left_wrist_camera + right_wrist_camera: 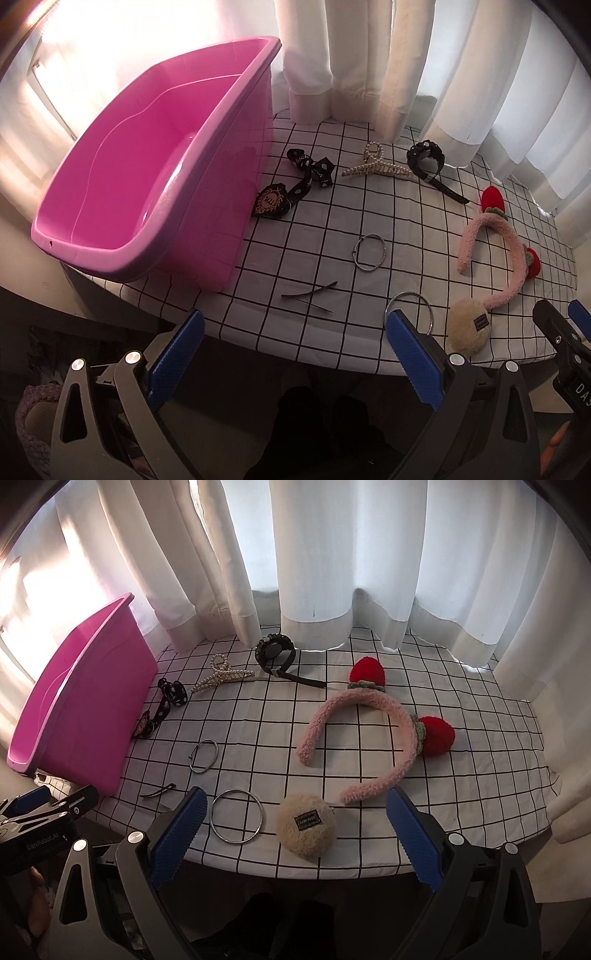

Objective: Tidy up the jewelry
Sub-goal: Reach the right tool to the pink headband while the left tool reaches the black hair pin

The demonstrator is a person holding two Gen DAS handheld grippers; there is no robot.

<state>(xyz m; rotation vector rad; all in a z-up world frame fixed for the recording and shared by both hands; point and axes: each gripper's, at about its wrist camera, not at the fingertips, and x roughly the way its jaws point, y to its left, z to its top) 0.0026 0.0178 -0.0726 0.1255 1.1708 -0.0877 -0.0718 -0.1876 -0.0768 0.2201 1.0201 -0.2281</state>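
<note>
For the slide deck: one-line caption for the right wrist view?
Open right gripper faces fuzzy pouch, bangle and strawberry headband on checked cloth.

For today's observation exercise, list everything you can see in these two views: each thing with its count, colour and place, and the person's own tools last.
Tub: one, pink, left end of table.
Tablecloth: one, white with black grid, covering table.
Curtains: white, behind table.
Ribbon bow: one, black, beside tub.
Claw clip: one, pearl, far side.
Watch: one, black, by curtains.
Headband: one, pink with red strawberries, right.
Bangles: two, silver, middle and near edge.
Hair pin: one, dark, near tub.
Puff: one, cream, near edge.
Left gripper: blue pads, open.
Right gripper: blue pads, open.
</note>
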